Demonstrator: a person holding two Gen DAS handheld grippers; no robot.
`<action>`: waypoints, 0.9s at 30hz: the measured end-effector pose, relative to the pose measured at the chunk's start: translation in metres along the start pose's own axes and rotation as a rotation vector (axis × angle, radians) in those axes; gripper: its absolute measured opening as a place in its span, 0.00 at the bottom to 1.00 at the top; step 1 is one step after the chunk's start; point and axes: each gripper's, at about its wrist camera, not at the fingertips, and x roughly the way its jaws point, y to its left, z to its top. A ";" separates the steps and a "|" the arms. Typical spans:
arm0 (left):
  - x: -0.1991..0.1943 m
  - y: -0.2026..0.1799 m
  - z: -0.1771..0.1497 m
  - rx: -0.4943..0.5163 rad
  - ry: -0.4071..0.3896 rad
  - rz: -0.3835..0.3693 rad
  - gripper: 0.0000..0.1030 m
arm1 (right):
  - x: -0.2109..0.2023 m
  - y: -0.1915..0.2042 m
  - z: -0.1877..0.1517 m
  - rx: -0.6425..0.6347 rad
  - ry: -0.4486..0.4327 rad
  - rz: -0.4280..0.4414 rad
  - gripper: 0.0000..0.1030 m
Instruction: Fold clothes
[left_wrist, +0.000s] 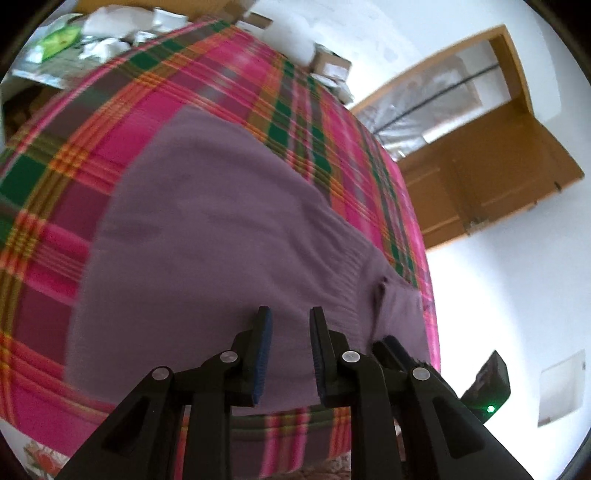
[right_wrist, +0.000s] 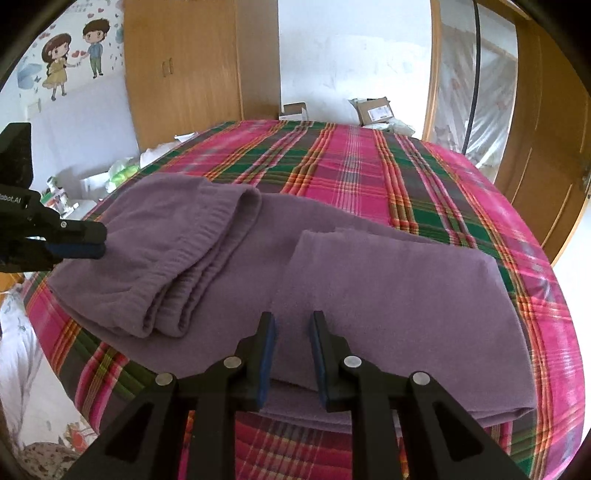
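- Between the left fingers (left_wrist: 263, 350) there is only a gap. The blue pads stand apart and grip nothing, hanging above the near edge of the bed (right_wrist: 351, 162), over purple cloth.
- The right fingers (right_wrist: 267, 354) are spread the same way and are empty. They also hover at the bed's near edge, over the folded end of the garment.
- The garment is a pair of purple trousers (right_wrist: 388, 295). It lies flat along the near side of the bed, on the pink and green plaid cover, with most of the bed beyond it bare.
- The ribbed elastic waistband (right_wrist: 207, 225) is bunched and slightly raised toward the bed's left side. From the right wrist view the left tool sits just beside that end.
- A leg panel (right_wrist: 369, 266) is doubled back over the body of the trousers toward the bed's right side, so the fold looks partly made.
- The cloth looks like soft, thick fleece, which should be light and limp, with no stiffness to hold a shape. It will probably sag and drag on the cover if lifted by one point.
- The best hold is likely a pinch through all layers at an edge. The waistband's thick ribbing gives a firm bite at one end, and the folded leg's outer corner serves at the other.
- The layers may slide apart if only the top one is caught.
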 end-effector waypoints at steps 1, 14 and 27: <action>-0.002 0.005 0.002 -0.007 -0.007 0.004 0.19 | -0.002 0.001 0.002 0.003 -0.005 0.013 0.19; -0.040 0.060 0.018 -0.145 -0.130 0.072 0.22 | -0.012 0.078 0.035 -0.214 -0.105 0.271 0.28; -0.047 0.090 0.017 -0.218 -0.121 0.107 0.22 | 0.018 0.187 0.031 -0.453 -0.053 0.496 0.44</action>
